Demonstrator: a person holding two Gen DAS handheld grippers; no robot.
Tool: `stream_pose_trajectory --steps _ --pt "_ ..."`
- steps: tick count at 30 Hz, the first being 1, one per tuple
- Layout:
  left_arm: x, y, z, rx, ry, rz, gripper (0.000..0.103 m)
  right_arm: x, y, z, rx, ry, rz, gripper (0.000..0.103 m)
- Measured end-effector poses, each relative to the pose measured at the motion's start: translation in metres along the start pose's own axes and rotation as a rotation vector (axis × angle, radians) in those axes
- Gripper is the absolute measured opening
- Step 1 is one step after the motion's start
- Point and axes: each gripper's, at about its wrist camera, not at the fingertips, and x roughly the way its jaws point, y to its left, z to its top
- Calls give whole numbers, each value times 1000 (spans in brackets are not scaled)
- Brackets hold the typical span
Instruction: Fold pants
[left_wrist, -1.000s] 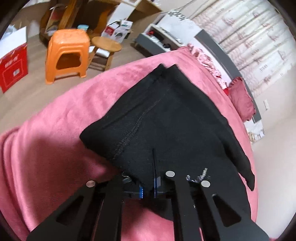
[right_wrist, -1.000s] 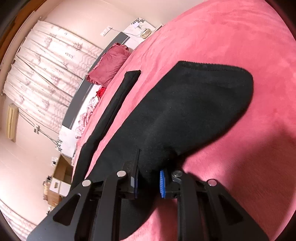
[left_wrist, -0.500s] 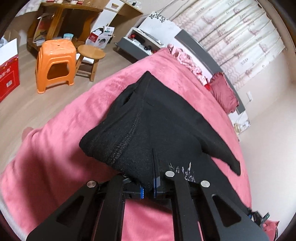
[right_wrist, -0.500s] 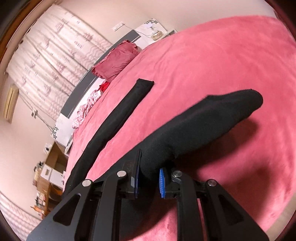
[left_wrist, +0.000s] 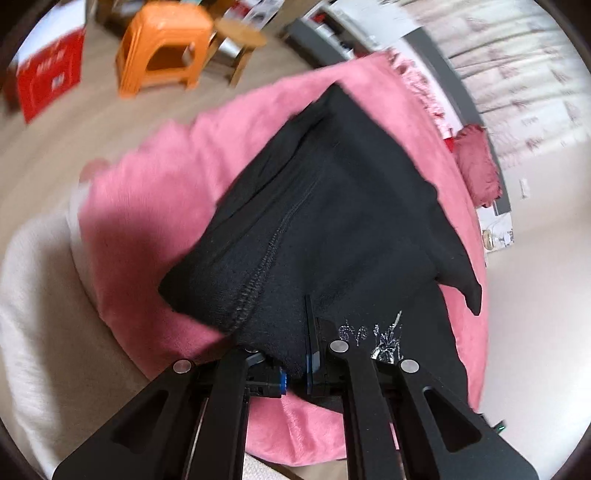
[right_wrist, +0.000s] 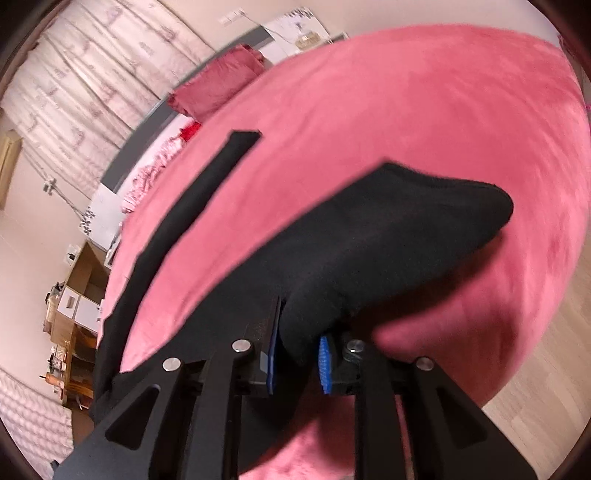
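Both views have gone blurry since half a second ago, so the hands are moving fast now. The left tongs (left_wrist: 295, 373) are closed on a thick wad of the black pants (left_wrist: 332, 206) near the seam, and that bunch has come nearer the foot edge of the pink bed (left_wrist: 155, 192), with floor and a pale cloth newly showing below. The right tongs (right_wrist: 297, 356) are pinched on one leg of the pants (right_wrist: 388, 251); that leg hung raised a moment back and now sits lower and broader over the bed (right_wrist: 424, 118), its hem end hanging free. The other leg (right_wrist: 192, 206) lies flat and straight, as it did before. I'd guess the held leg is being swung across toward that flat one for the lengthwise fold, which isn't done yet.

As for writing: silvery glitter script on the pants beside the left tongs, too smeared to read. The red box (left_wrist: 51, 81) by the orange stool (left_wrist: 162, 48) carries white marks, also unreadable.
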Motion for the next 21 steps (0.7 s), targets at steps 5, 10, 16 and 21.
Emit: stream_pose_trajectory --steps 5,10,16,21 --pt "-23 -3 -2 -19 -79 28 14 -14 -22 11 84 -52 53 56" --pt "-73 -17 -3 18 -349 119 22 -28 -63 22 183 -113 7 57" --pt "-80 -63 1 184 -498 145 22 -28 -99 42 310 -195 19 50" --pt "-25 -113 3 394 -411 80 57 -17 -91 58 257 -151 60 29"
